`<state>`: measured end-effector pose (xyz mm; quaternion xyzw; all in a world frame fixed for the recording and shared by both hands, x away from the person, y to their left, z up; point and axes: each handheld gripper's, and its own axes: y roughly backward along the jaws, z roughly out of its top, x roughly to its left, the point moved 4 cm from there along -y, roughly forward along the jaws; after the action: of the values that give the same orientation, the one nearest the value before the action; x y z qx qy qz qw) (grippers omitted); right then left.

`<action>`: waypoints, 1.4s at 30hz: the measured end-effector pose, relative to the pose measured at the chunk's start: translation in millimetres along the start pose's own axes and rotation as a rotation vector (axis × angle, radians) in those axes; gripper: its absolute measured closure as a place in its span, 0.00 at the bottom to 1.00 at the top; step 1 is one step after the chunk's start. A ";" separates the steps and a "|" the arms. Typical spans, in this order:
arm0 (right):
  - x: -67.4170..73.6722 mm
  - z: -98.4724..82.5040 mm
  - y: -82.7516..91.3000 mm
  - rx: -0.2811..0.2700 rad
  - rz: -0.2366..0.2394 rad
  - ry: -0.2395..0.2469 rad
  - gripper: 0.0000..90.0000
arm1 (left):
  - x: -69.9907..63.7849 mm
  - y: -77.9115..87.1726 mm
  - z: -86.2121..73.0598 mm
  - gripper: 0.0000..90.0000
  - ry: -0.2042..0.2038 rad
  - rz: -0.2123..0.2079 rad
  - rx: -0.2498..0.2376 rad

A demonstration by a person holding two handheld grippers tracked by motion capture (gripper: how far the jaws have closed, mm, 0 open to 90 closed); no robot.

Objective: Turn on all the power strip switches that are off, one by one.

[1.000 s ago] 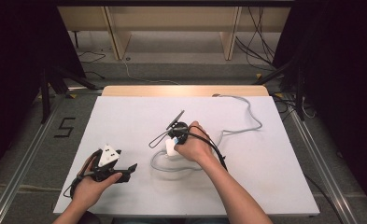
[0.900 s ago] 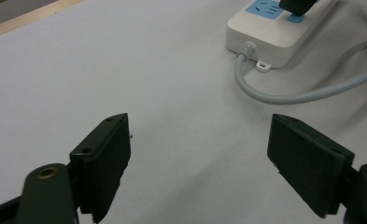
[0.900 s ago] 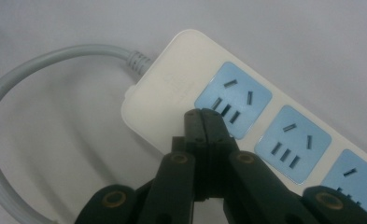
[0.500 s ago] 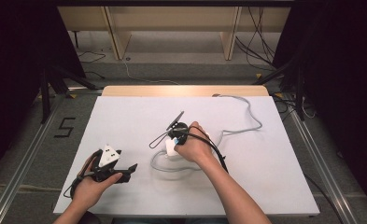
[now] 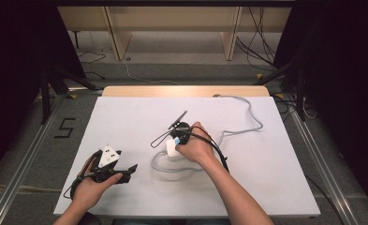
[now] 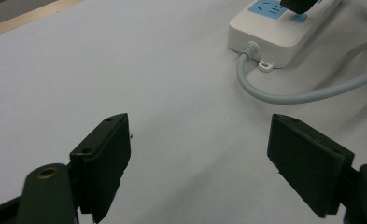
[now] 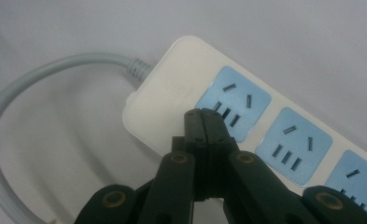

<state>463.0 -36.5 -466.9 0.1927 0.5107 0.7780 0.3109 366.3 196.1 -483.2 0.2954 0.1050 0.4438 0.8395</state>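
One white power strip point(image 7: 172, 107) lies near the middle of the white desk point(image 5: 275, 178), three blue sockets visible, its grey cord point(image 5: 247, 126) running toward the far right corner. The right gripper point(image 7: 203, 122), jaws pressed together empty, hovers above its first socket. The left gripper point(image 6: 200, 154) gapes wide near the front left corner.

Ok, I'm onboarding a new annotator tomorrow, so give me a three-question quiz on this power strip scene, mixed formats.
1. True or false: the left gripper has its jaws spread wide with only bare table between them.
2. Multiple choice: the right gripper has its tips over A) the grey cable, B) the white power strip near its cable end, C) bare table.
3. Fill in: the socket faces on the strip are coloured ____.

Key: 1 true; 2 B; 3 blue.
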 end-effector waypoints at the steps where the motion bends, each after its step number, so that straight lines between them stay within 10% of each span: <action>1: -0.5 0.8 2.1 -0.005 -0.003 0.004 1.00 | 0.0 -0.1 0.0 0.24 0.000 0.001 0.000; 42: -34.9 -10.3 25.1 0.055 -0.041 -0.040 1.00 | -0.6 -0.7 -0.3 0.24 0.003 -0.001 0.001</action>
<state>474.9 -74.4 -447.5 0.2061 0.5294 0.7532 0.3316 366.3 195.4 -484.0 0.2953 0.1066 0.4438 0.8393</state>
